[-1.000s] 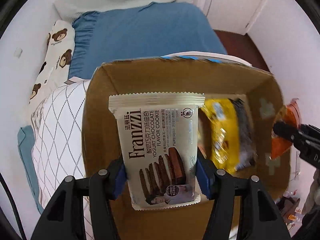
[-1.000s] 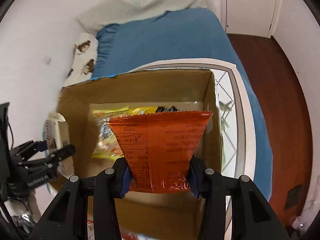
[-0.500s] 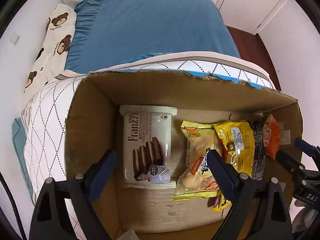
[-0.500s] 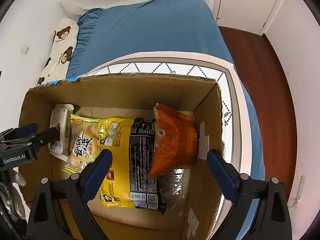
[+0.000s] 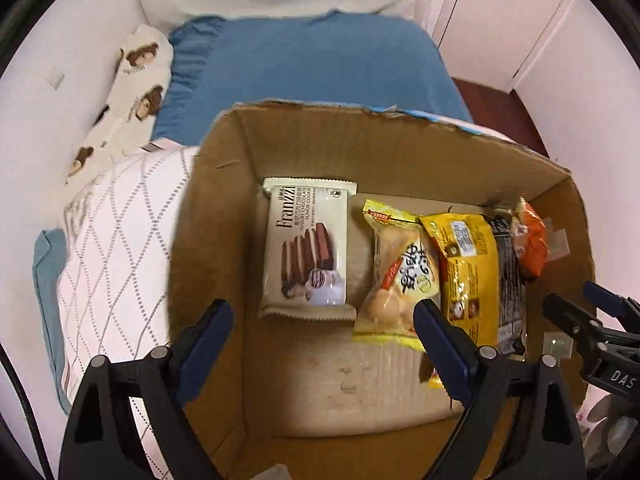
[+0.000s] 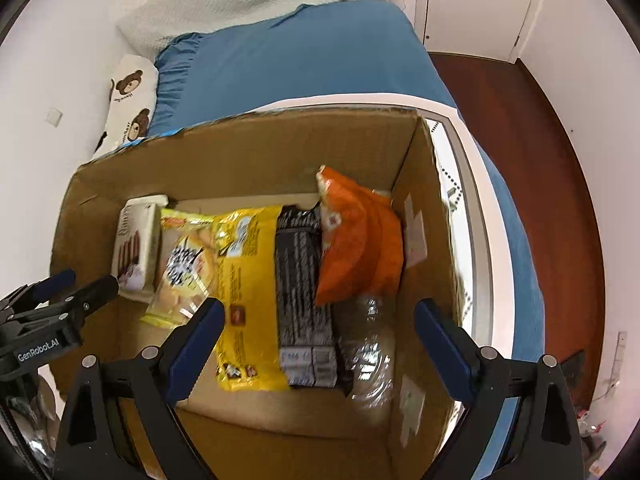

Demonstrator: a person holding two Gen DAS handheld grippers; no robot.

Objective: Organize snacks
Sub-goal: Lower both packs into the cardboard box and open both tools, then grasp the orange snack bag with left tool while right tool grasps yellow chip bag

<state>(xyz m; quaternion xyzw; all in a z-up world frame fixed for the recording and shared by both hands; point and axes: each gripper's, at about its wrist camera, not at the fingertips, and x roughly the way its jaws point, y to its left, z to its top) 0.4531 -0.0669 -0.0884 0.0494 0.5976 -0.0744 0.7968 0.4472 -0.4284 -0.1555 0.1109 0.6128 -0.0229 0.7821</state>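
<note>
Snacks lay in a row on the floor of an open cardboard box (image 5: 224, 208) set on a bed (image 5: 304, 64). From left to right sat a cream Franzzi cookie pack (image 5: 306, 248), a pale yellow packet (image 5: 396, 280), a yellow bag (image 5: 468, 276), a black pack (image 6: 300, 280) and an orange bag (image 6: 356, 244) leaning against the right wall. The left gripper (image 5: 324, 328) hung over the near left part of the box, its jaws spread wide with nothing between them. The right gripper (image 6: 316, 332) hung over the near right part, equally wide and empty-handed. Both had just been opening. A bear-print pillow (image 5: 132, 92) lay at the far left.
</note>
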